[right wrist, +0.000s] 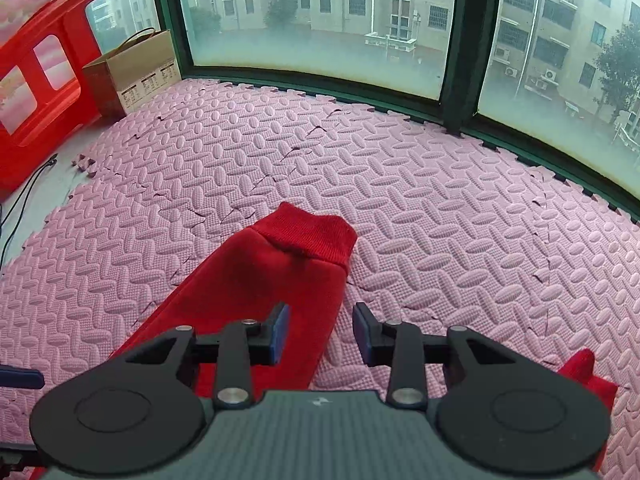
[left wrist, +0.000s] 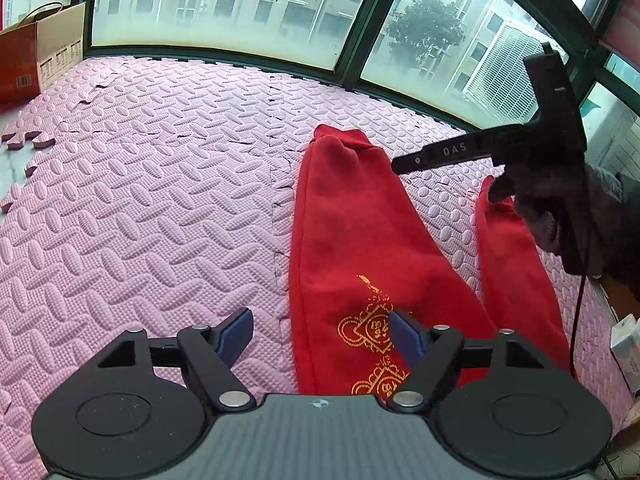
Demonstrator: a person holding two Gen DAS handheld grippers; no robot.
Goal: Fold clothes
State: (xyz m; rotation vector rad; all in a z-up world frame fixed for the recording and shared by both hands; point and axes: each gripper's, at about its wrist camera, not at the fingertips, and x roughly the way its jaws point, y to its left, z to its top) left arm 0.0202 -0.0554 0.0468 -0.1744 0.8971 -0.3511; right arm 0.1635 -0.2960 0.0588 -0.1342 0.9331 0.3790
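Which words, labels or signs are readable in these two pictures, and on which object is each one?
"DAS": white letters on the black right claw, seen in the left wrist view.
Gold emblems on the red garment: ornamental, not readable.
Printed panels on the cardboard box: too small to read.
Barcode label on the orange bag: too small to read.

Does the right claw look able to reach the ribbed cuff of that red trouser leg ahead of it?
Probably yes. The right claw hangs open over the red trouser leg, and the ribbed cuff lies straight ahead on the pink foam mat with nothing between.
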